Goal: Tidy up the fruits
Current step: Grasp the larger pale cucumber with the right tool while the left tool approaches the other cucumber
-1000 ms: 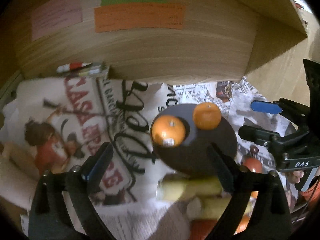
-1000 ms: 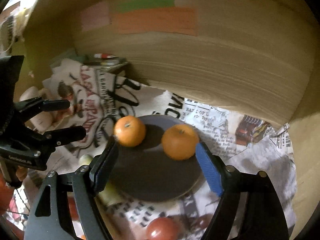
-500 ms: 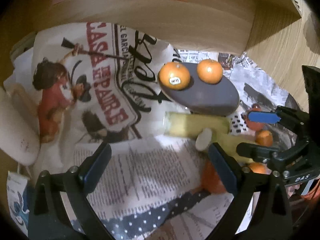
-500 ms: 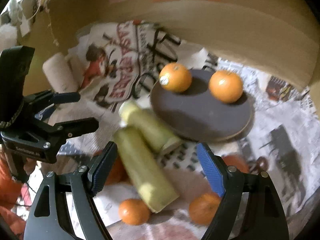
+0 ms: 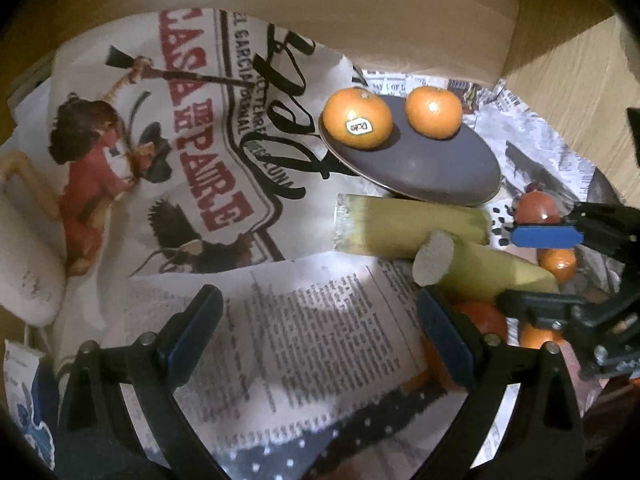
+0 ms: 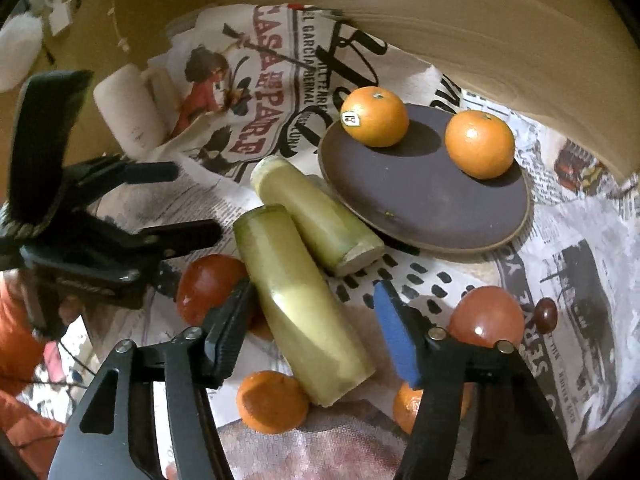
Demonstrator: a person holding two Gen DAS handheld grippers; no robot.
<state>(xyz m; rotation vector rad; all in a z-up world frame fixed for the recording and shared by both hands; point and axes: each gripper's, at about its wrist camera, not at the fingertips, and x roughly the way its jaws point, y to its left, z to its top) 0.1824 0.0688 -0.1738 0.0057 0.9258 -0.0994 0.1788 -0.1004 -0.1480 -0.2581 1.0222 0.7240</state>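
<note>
Right gripper (image 6: 314, 322) jaws closing astride near cane piece (image 6: 300, 308), plate (image 6: 420, 216) edge beyond.

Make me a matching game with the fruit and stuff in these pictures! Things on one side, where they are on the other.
Things:
1. stickered orange
2. long green stalk
3. small dark fruit
4. white roll

Places:
A. between the right fingers
B. beside a red tomato
C. on the dark plate
D. far left on the paper

Pairs: 1-C, 2-A, 3-B, 4-D

i am angling my black two-finger right gripper (image 6: 312, 320) steeply downward, its jaws closing; my black left gripper (image 5: 316, 334) is gaping wide, tilted down.
</note>
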